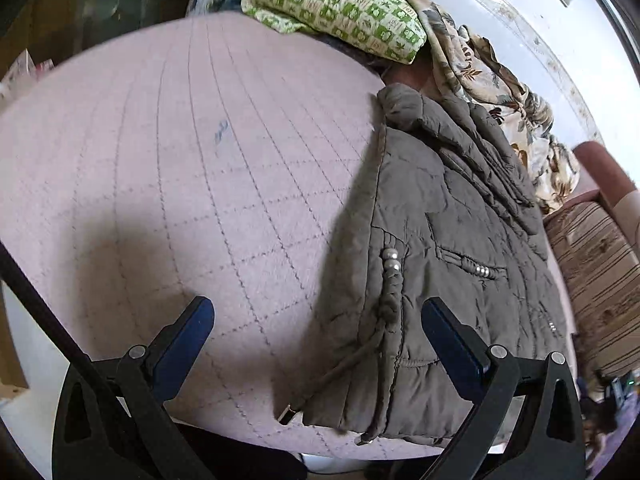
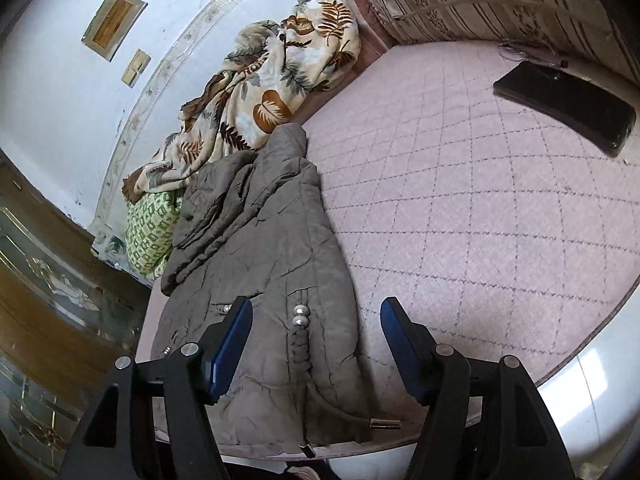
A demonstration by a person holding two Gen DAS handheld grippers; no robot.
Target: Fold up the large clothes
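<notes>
- On the bed [image 2: 480,200], the jacket [image 2: 260,260] is lying flat and lengthwise, hem at the near edge and collar pointing away toward the wall, where the leafy blanket [image 2: 280,92] and the green pillow [image 2: 148,220] are piled up.
- It's looking like it's already been doubled along its length, so it's a long narrow strip now, though I'm only guessing that from the shape.
- Left tool [image 1: 316,320] is hanging over the near edge with its jaws spread wide, nothing between the pads. The jacket's left edge and its braided cord [image 1: 390,300] are sitting right in the gap, with most of the jacket off to the right.
- Right tool [image 2: 316,320] is also spread and pinching nothing, hovering over the hem, and the cord with the silver beads [image 2: 300,316] is showing between its fingers. Bare quilted cover is stretching off to its right.
- So both tools are sitting at the hem end and the long axis is running straight away from them. I'm guessing the next fold is going hem-to-collar, each tool taking a hem corner.
- Right one is looking slightly nearer the cloth, but it's close.
</notes>
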